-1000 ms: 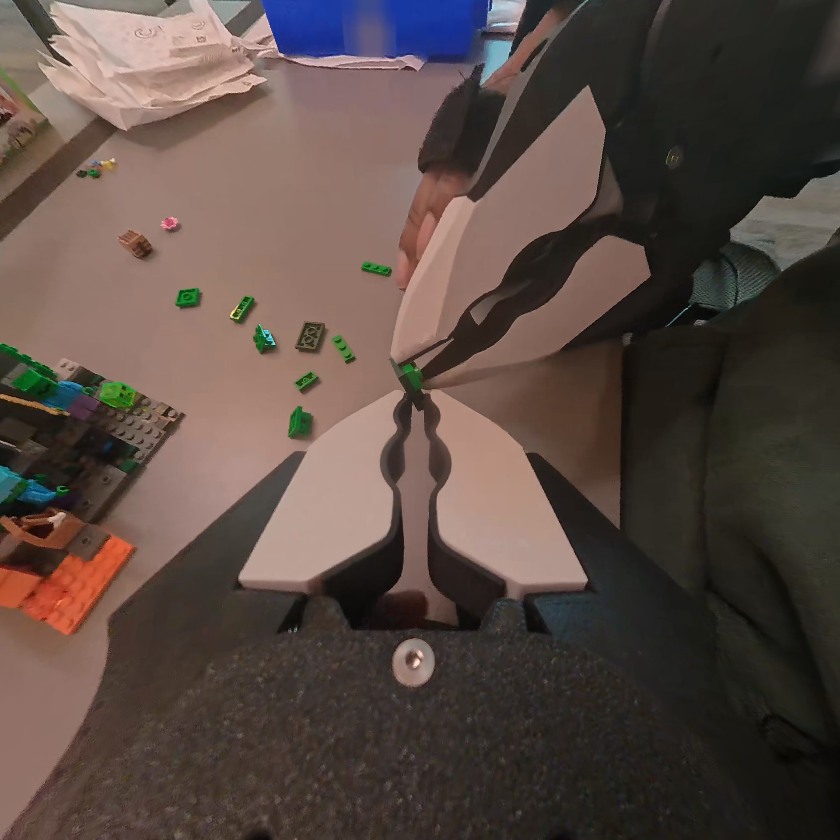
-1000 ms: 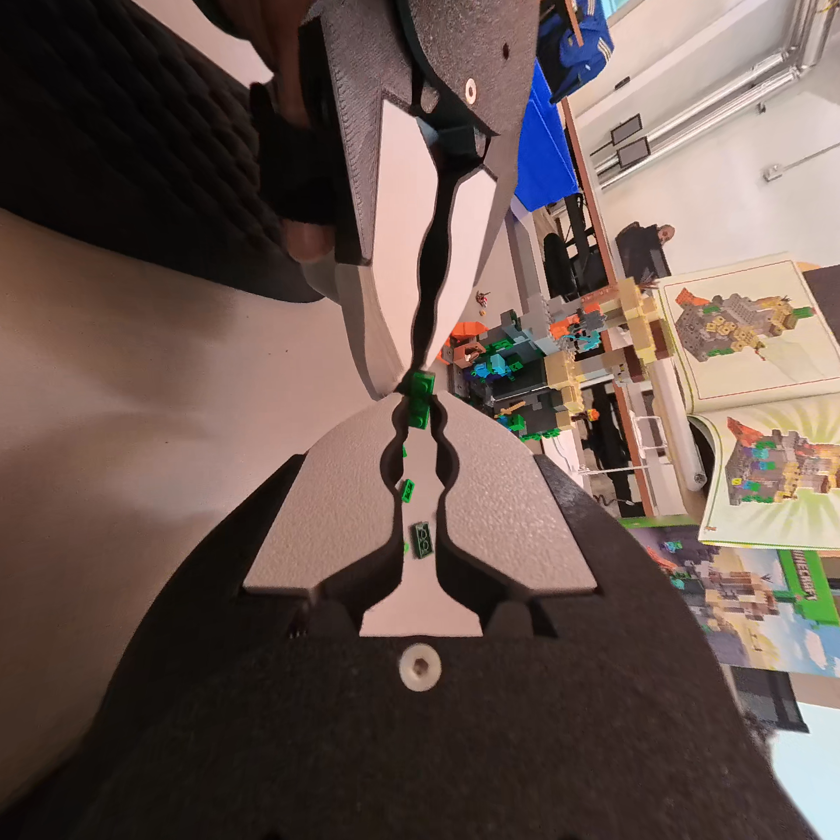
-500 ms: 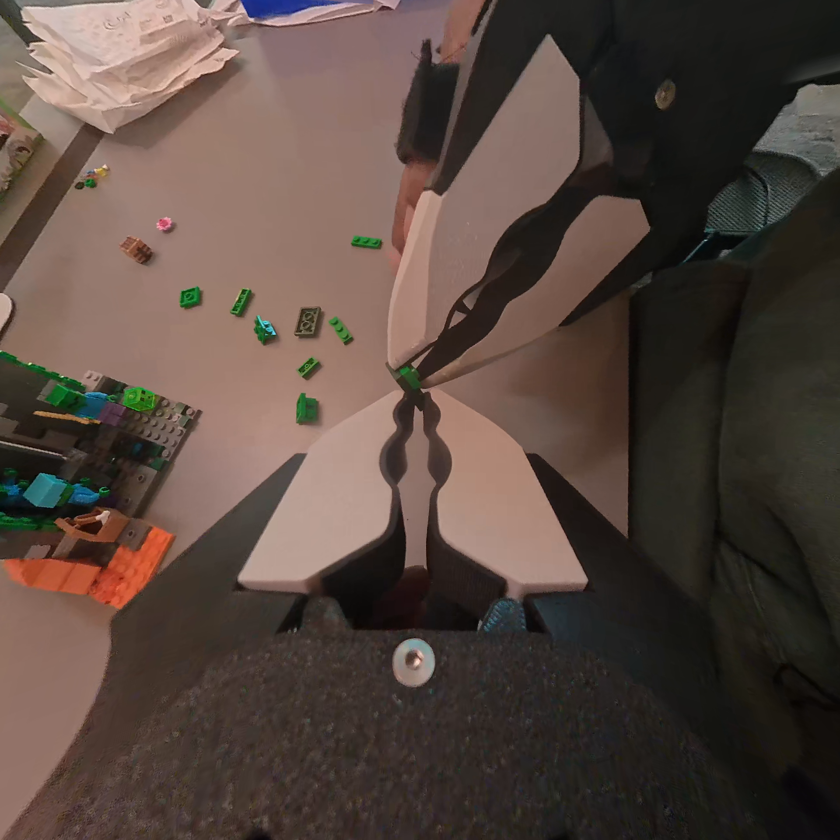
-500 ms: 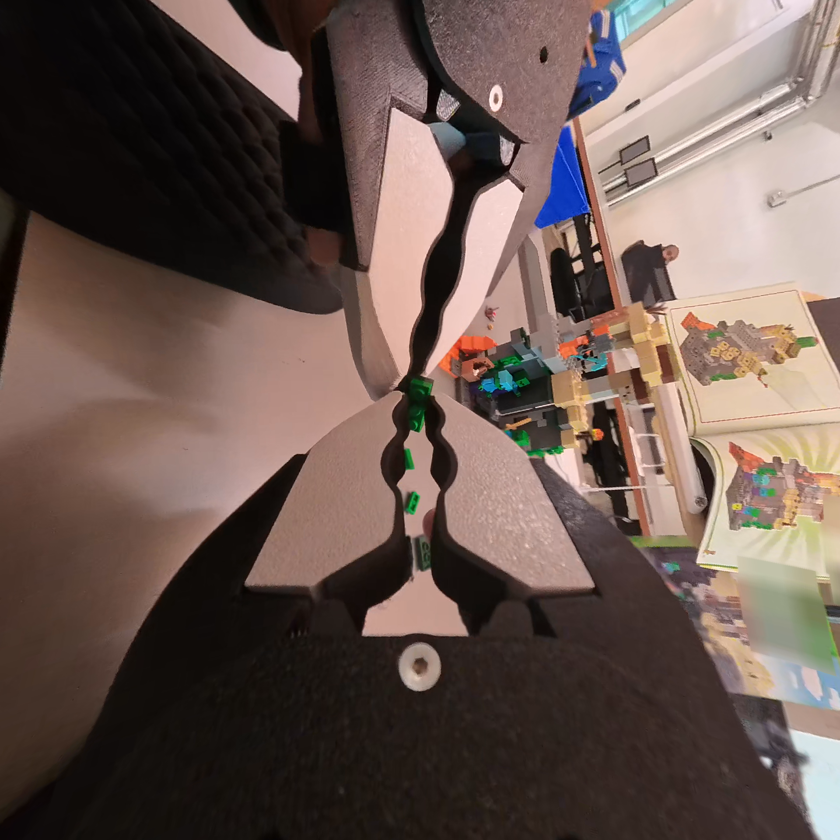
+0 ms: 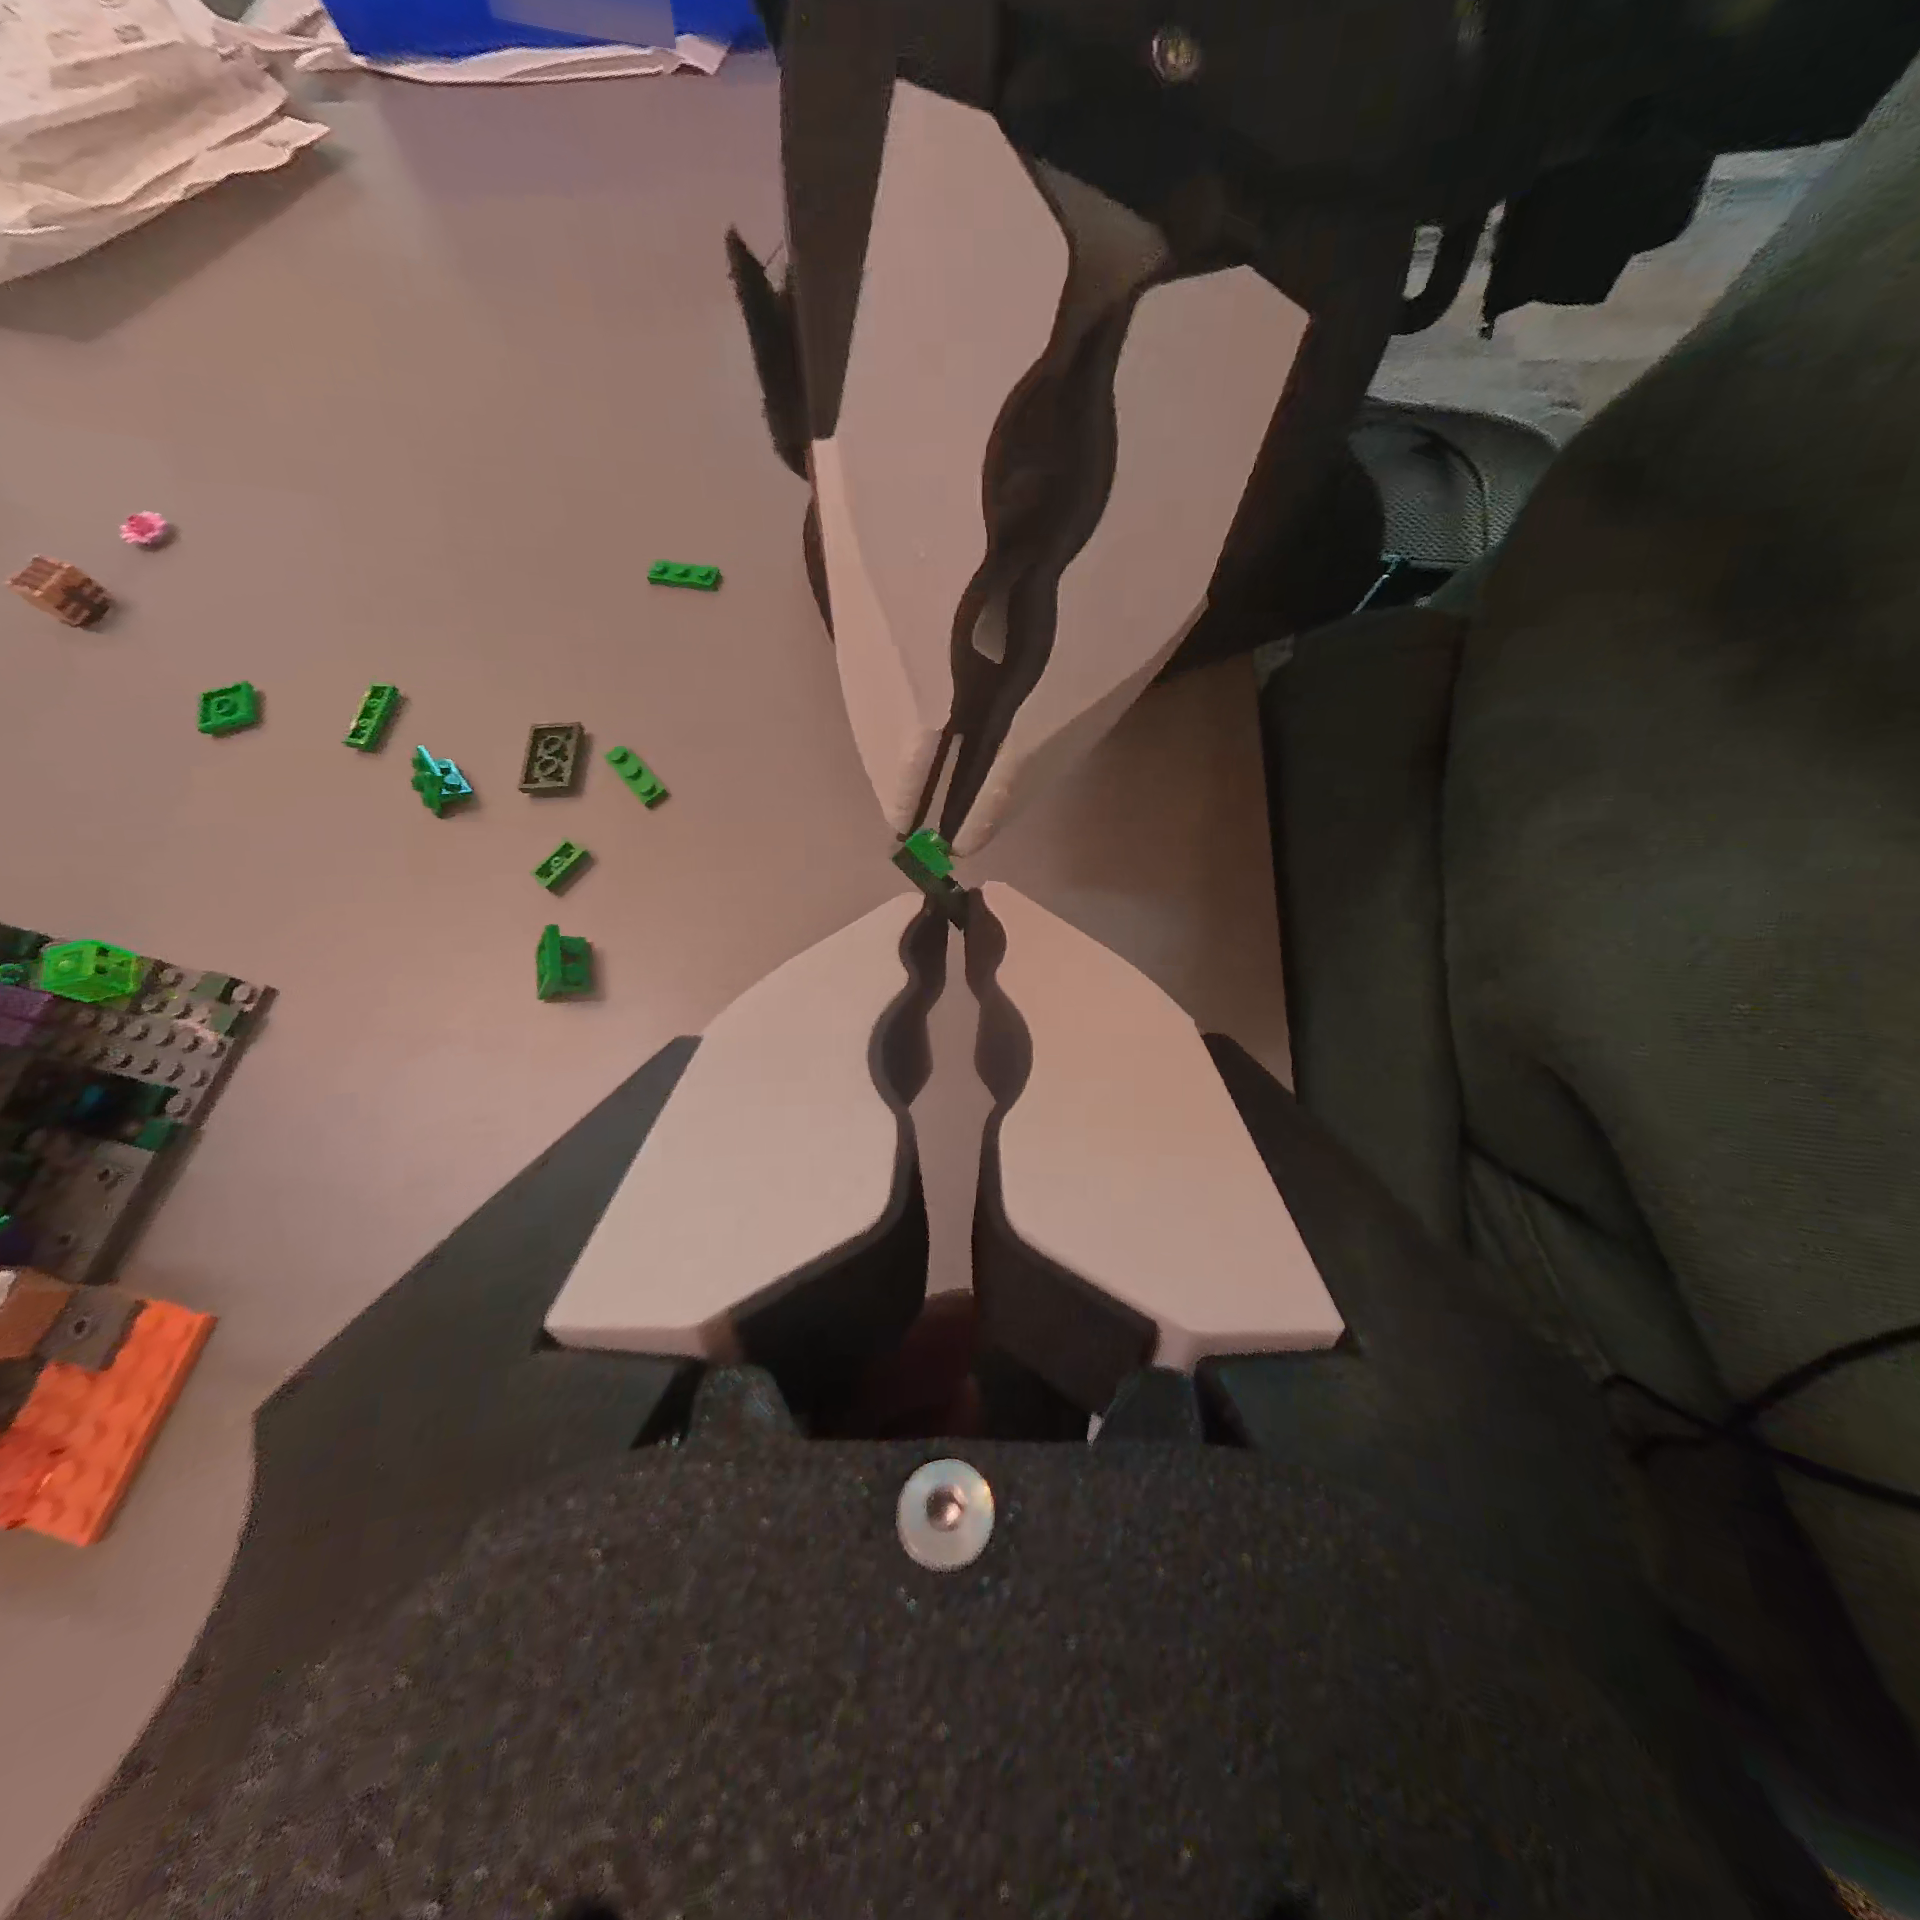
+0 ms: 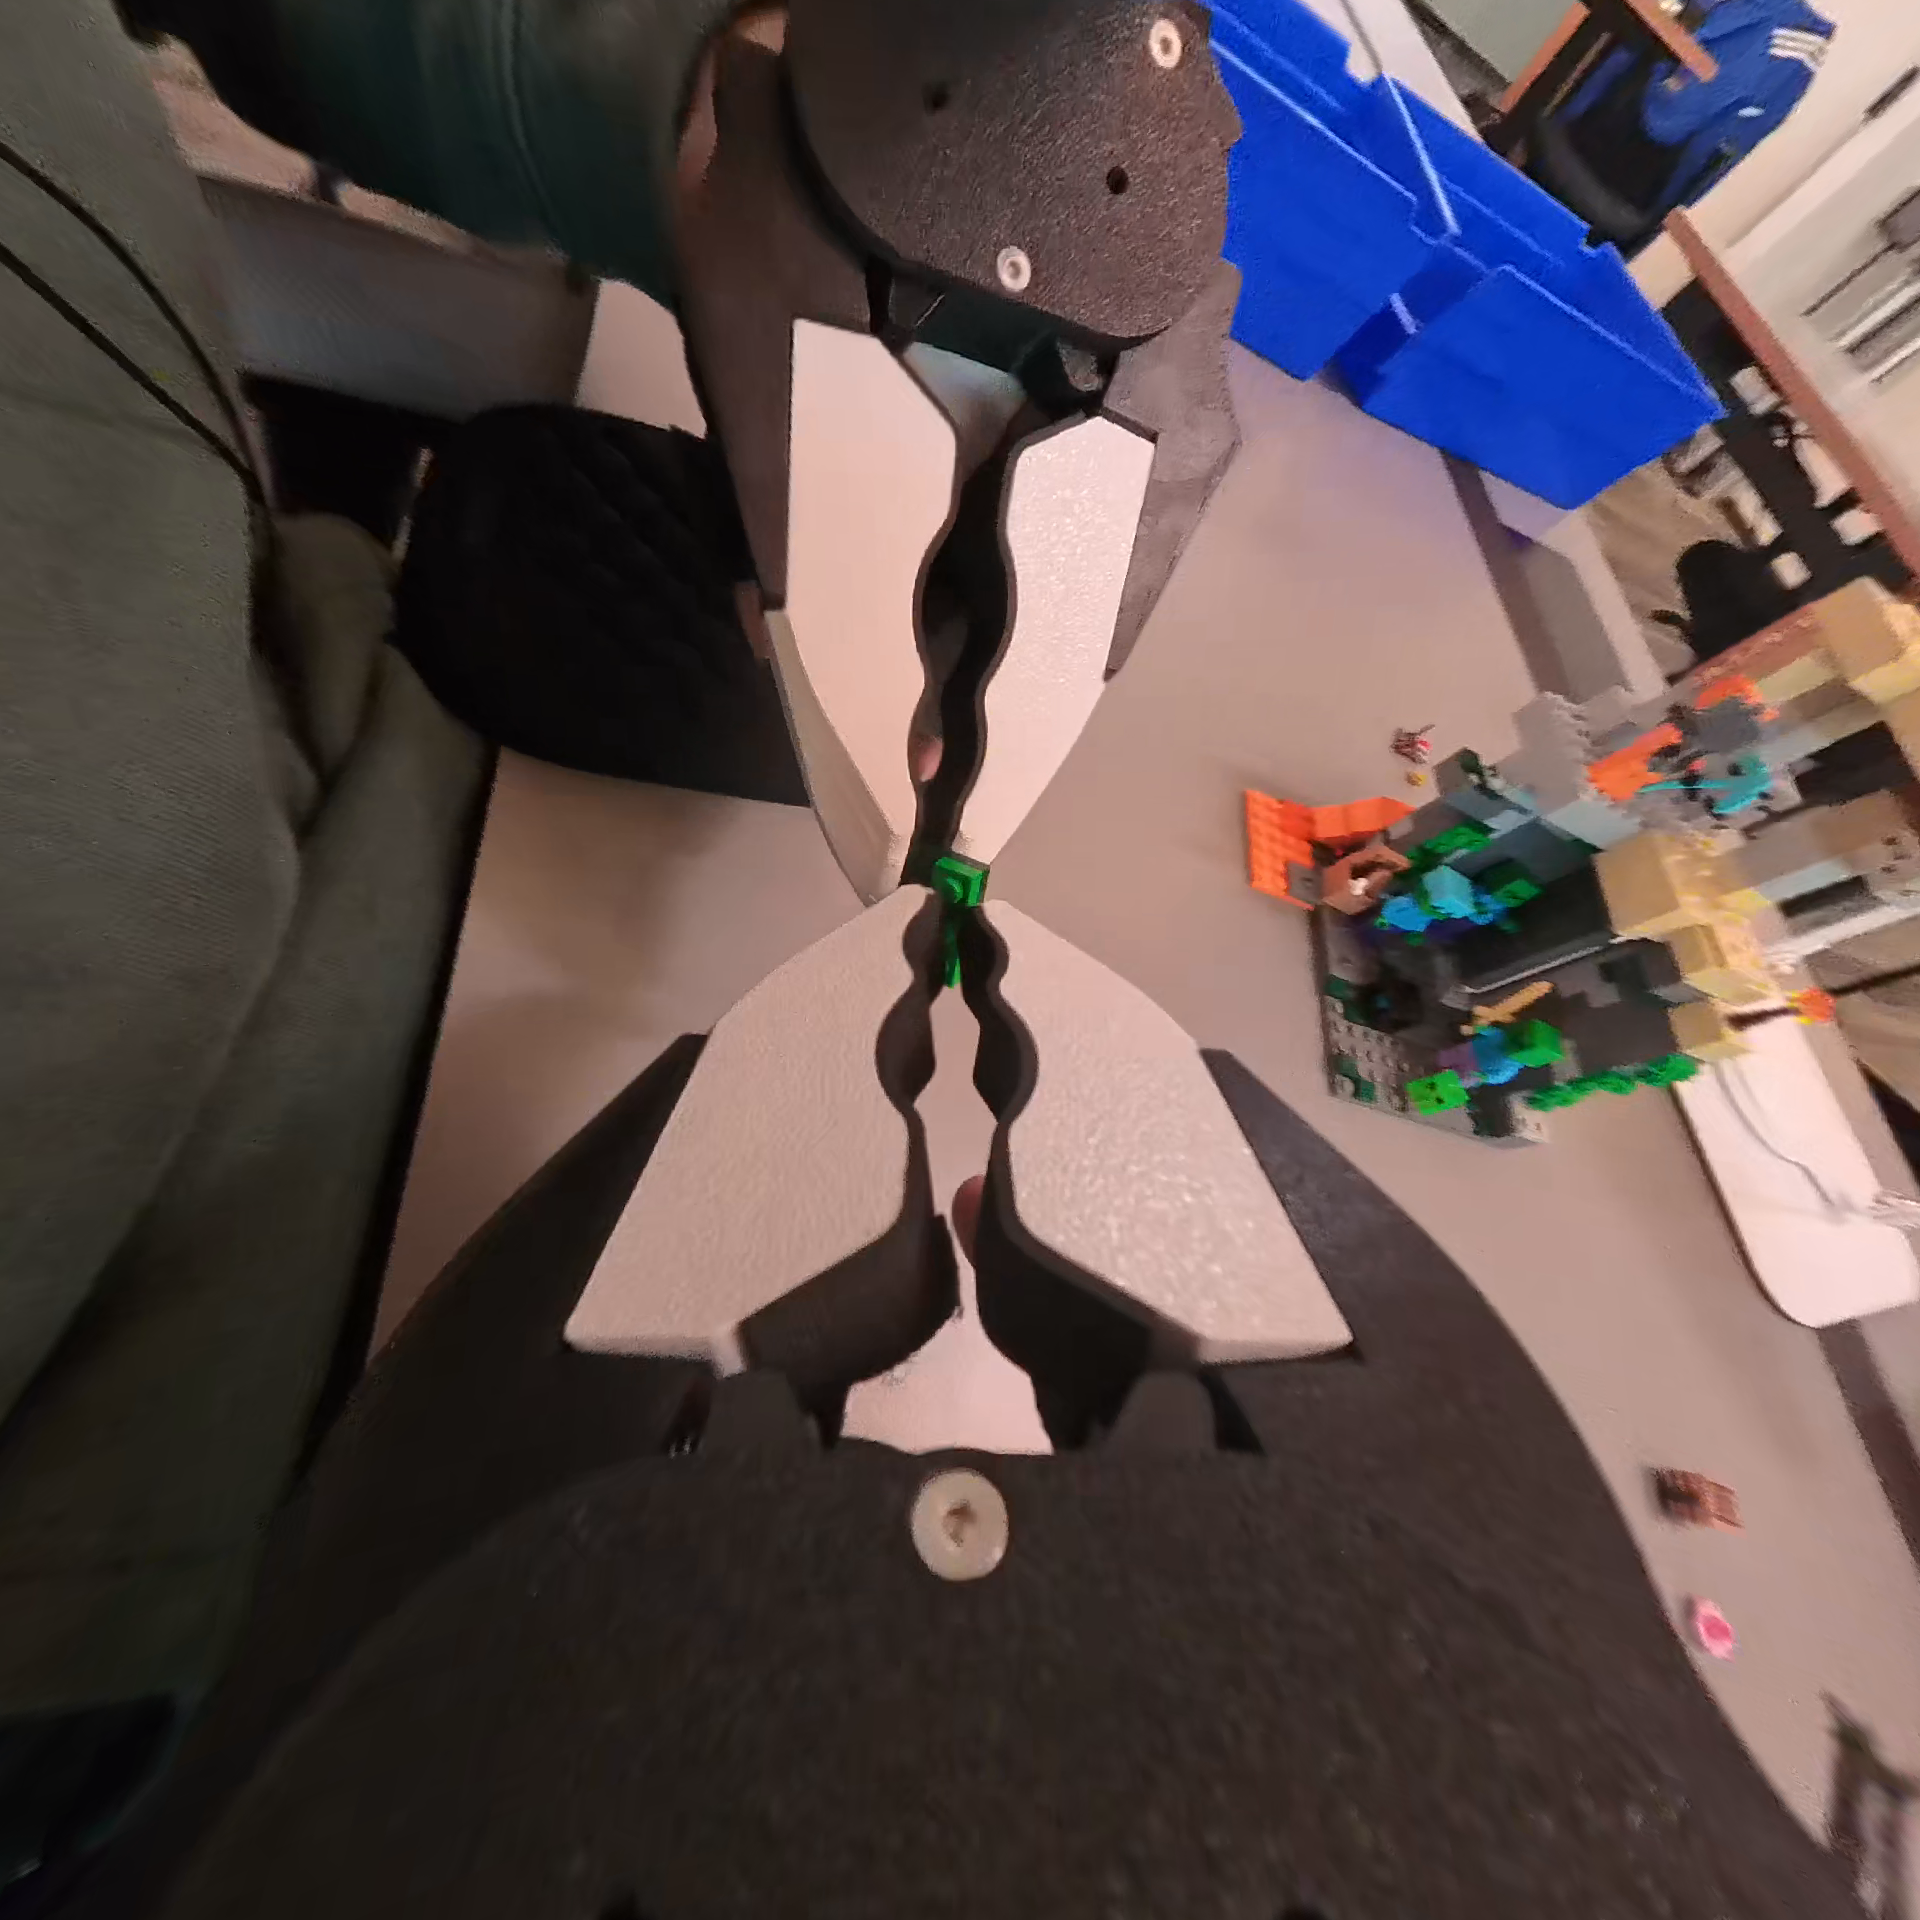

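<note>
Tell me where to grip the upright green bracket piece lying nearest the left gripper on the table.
Probably pinch the green bracket piece across its raised upright wall, coming from above: it stands edge-up, clear of the small green plate, while its base lies flat on the table.

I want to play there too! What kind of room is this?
Probably a workroom or office: a big table with a toy brick castle, blue bins and a desk chair behind.

Fingers: we see smooth matt white plastic gripper fingers (image 5: 790, 1132).
Body: grainy black gripper housing (image 5: 935, 1714).
Brick: glossy small green plastic brick (image 5: 925, 854).
</note>
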Action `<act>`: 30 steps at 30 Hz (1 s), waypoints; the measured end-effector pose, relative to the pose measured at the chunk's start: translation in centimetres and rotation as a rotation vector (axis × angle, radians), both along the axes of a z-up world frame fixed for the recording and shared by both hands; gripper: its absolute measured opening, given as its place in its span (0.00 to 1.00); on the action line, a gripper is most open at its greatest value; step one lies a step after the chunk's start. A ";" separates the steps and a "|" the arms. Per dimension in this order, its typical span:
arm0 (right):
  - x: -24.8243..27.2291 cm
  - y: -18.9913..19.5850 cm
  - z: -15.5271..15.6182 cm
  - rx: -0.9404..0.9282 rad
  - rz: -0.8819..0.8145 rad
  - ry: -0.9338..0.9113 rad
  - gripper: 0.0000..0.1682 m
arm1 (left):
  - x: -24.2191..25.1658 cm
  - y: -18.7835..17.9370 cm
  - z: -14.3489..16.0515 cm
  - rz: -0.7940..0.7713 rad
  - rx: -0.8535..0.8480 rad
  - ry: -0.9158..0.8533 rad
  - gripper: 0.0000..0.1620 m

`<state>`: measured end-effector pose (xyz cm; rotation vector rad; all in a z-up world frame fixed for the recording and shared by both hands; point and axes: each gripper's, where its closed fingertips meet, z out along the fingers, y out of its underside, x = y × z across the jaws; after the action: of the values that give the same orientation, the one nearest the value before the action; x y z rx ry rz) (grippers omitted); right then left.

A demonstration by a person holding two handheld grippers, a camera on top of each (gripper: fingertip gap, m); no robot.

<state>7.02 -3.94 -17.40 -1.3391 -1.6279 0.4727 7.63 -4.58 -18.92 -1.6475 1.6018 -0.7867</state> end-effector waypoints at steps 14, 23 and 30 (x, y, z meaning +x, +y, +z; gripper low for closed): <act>0.3 1.3 0.0 0.096 -0.113 0.017 0.04 | -0.2 1.4 0.1 0.094 -0.145 -0.064 0.02; 0.2 1.3 0.1 0.214 -0.156 -0.038 0.05 | 0.2 1.0 0.5 0.085 -0.141 -0.079 0.02; 0.1 0.4 0.5 0.196 -0.069 -0.031 0.04 | 0.0 0.1 0.7 -0.006 -0.007 -0.029 0.02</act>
<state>7.08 -3.55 -16.90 -1.2562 -1.6034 0.2454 7.64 -4.48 -18.22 -1.6296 1.5856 -0.8164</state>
